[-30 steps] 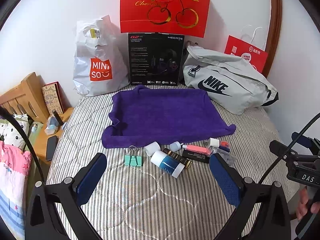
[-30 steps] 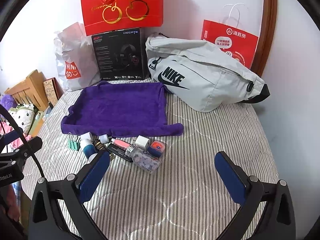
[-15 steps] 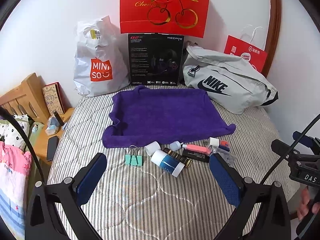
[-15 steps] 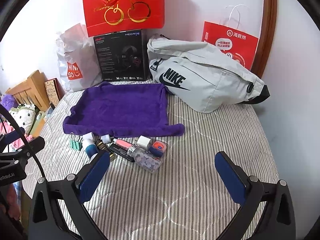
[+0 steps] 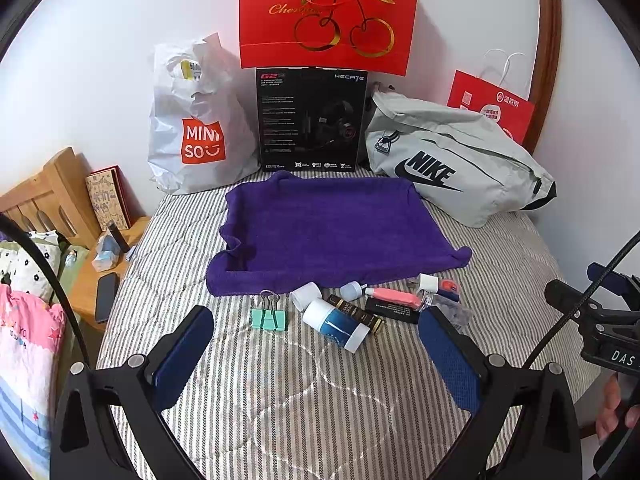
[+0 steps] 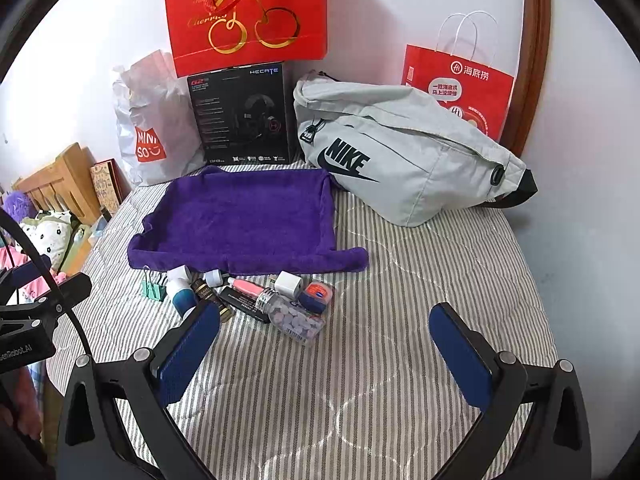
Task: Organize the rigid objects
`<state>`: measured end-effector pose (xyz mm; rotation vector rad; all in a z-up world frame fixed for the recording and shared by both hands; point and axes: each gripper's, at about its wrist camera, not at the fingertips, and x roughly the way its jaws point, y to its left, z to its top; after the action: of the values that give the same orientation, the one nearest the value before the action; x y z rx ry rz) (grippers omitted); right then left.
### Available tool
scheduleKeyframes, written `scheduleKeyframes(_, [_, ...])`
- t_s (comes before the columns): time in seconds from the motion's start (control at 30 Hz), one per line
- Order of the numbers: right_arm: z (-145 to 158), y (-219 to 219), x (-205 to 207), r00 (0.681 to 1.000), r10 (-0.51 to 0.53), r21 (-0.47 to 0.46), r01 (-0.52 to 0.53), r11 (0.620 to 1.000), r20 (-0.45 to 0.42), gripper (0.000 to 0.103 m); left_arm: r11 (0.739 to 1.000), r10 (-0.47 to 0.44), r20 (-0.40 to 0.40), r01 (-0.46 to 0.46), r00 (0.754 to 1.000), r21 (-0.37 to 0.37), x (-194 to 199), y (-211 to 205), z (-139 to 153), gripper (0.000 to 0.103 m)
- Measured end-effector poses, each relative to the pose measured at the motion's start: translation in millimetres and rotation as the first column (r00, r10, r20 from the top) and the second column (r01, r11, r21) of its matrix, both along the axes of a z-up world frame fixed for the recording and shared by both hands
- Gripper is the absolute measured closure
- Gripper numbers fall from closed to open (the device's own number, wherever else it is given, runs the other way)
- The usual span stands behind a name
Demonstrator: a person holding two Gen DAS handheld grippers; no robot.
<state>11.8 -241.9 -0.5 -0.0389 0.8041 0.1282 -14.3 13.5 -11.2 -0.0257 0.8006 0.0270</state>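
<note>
Bottle (image 5: pixel 335 322) — label perhaps unreadable — beside NIKE bag (image 5: pixel 456 160)

Towel (image 5: pixel 332 232) bare – clutter row (image 5: pixel 360 308) fronts it.

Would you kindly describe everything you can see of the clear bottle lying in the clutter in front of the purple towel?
The clear bottle lies on its side on the striped bedcover, its silvery screw neck toward the pink tube, which it appears to touch. It looks like transparent plastic and is filled with pale lilac round tablets. No cap shows on it. A white charger cube and a small blue-and-red tin sit close against its far side. Neither hand-held gripper touches it.
</note>
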Motion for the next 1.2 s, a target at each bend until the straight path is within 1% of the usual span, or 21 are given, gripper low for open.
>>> scheduleKeyframes(0.97, [0.8, -1.5, -2.9, 1.0, -0.006, -0.005, 0.006, 1.0, -0.001, 0.0, 1.0, -0.009, -0.014, 0.009, 1.0, 0.007, 0.7, 3.1, 0.4, 0.0])
scheduleKeyframes(1.2, [-1.8, -5.0, 0.4, 1.0, -0.009, -0.001, 0.009, 1.0, -0.01, 0.0, 1.0, -0.013, -0.02, 0.013, 1.0, 0.006, 6.7, 4.6, -0.3, 0.0])
